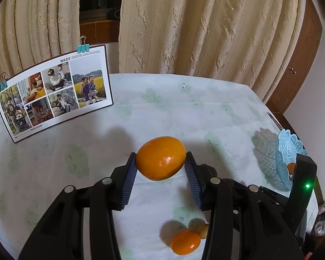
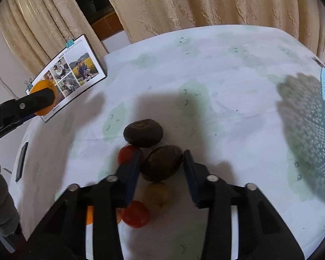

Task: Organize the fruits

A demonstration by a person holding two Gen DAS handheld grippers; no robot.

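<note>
As the left gripper [image 1: 161, 162] pinches the orange [image 1: 160, 158] mid-sides w/ pads, rind looks firm; right gripper [image 2: 161, 164] jaws straddle dark fruit [image 2: 161, 162], contact unclear.

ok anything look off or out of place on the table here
Nothing looks spilled or damaged. The loose fruit, such as the dark brown fruit and a red fruit, lies on the tablecloth, outside the blue basket.

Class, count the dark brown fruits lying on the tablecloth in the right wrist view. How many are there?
2. One dark brown fruit lies farther back; the other sits between the right gripper's fingers. More may be hidden.
</note>
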